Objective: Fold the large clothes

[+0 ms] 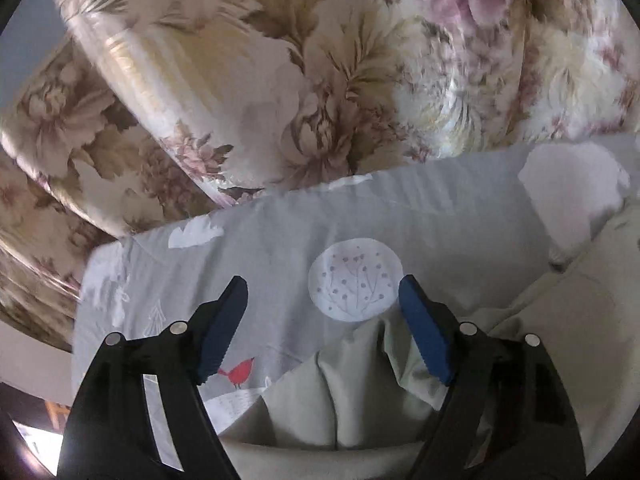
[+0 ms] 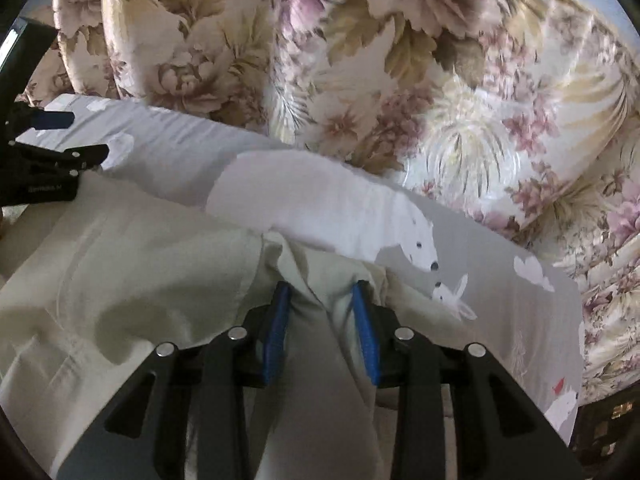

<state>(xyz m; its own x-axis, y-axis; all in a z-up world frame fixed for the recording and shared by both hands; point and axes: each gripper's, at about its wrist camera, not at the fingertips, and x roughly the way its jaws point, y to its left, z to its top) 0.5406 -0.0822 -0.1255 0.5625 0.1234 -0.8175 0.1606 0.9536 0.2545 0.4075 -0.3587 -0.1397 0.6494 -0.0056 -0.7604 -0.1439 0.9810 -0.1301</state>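
1. Floral bedding [image 1: 320, 60], printed with pink and tan blooms and faintly glossy, fills the far background in both wrist views; a grey sheet [image 1: 280, 248] with white clouds, a polar bear, a rabbit and a red bird lies in front of it.

2. On that grey sheet, near the cameras, rests the garment [image 2: 132, 280]: pale cream-green woven cloth, matte, creased and gathered into soft ridges, with a stitched seam running down its left side.

3. Left gripper [image 1: 322, 320]: jaws spread wide, blue ribbed pads clear of the fabric. A raised peak of the garment sits between and just below them, ungripped.

4. Right gripper [image 2: 322, 332]: clenched on a bunched fold of the garment, the cloth puckering up between its blue pads.

5. Handling, by the look of it: light, limp and floppy, not slippery, not fragile. It will sag and trail wherever unsupported, and one pinch drags wrinkles across the whole piece.

6. Best holds appear to be a hem, seam or corner, where the doubled cloth gives the pads more to bite on, with the two grips well apart so the panel hangs flat for folding.
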